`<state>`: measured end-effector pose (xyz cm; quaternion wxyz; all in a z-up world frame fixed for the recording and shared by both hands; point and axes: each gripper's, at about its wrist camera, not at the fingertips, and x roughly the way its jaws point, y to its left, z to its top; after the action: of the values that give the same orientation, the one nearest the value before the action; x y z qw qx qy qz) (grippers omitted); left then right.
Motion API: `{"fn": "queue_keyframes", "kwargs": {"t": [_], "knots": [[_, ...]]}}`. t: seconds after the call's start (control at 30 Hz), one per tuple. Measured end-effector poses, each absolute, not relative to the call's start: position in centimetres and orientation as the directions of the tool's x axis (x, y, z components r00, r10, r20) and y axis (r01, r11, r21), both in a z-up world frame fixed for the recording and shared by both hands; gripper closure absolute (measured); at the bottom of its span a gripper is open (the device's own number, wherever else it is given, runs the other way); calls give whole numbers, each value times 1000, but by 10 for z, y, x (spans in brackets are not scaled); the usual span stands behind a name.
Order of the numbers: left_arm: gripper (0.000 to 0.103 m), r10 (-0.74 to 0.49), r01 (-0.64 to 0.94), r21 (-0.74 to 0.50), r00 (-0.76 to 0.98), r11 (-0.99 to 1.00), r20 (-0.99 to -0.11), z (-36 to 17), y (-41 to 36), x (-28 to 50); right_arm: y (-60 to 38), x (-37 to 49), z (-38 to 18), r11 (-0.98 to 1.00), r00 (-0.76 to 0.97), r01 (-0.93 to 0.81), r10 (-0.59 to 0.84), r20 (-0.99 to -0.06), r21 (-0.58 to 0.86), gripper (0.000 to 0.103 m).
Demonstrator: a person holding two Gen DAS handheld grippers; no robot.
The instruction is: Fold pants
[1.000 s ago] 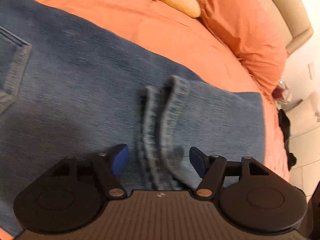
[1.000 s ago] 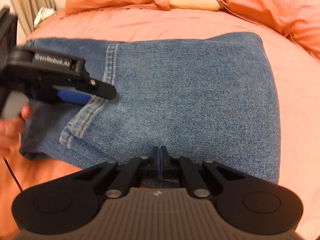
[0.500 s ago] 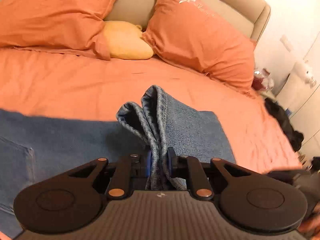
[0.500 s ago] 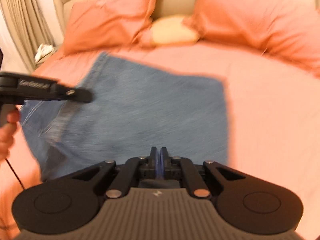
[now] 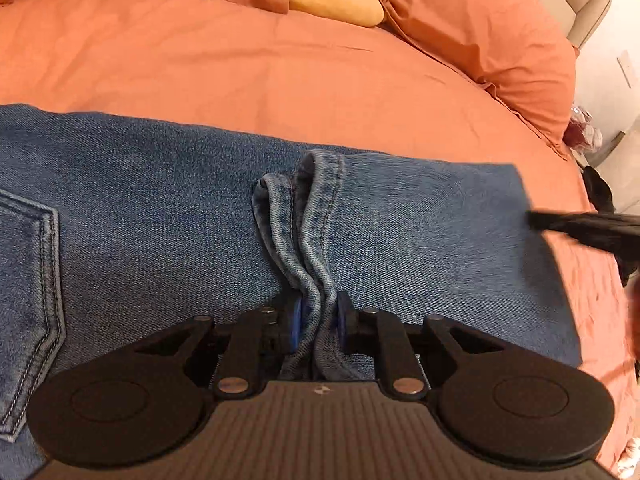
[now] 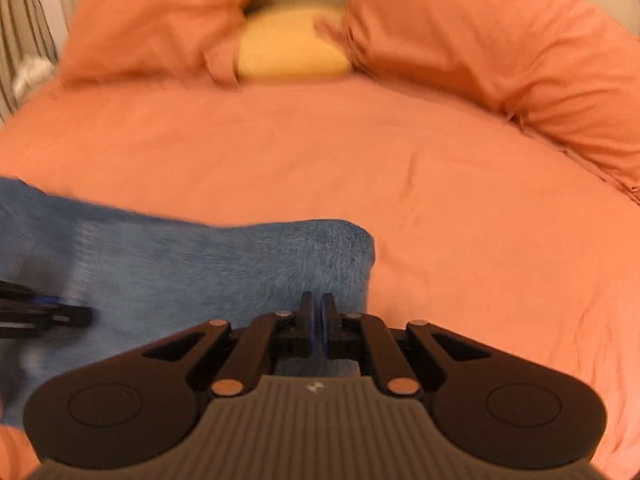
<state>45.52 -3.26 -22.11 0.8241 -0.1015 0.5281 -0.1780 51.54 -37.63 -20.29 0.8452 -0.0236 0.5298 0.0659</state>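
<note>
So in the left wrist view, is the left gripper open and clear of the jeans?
No, the left gripper is closed on the bunched hems of the jeans, with denim pinched between its blue pads.

The left gripper (image 5: pixel 318 320) points toward twelve o'clock, its fingers clamped on bunched cloth. The right gripper (image 6: pixel 318 320), blurred, seems pressed fully together, with the left one at its nine o'clock.

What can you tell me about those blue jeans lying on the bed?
The jeans are mid-blue denim, spread flat on the orange bedspread. A stitched back pocket shows at the left. Their stacked leg hems bunch upward, pinched by the left hand-held gripper. The right hand-held gripper, shut, sits at a folded edge.
</note>
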Motion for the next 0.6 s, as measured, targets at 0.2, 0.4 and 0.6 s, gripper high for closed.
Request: {"fn": "queue_keyframes", "kwargs": {"t": [0.2,0.4,0.6], "knots": [[83,-423,207,-371,349,905,-837,-224,-28,463,-375,528,-218,991,378,-136,48,-924,-4,103],[82,-360,279,-275,330,920,-872,-215,-46,467,-382,529,-166,989,464,-145,89,-882,23,103],[81,-317,279,-233,309,932,-897,-215,-61,474,-377,550,-220,999,412,-39,18,-911,3,103]]}}
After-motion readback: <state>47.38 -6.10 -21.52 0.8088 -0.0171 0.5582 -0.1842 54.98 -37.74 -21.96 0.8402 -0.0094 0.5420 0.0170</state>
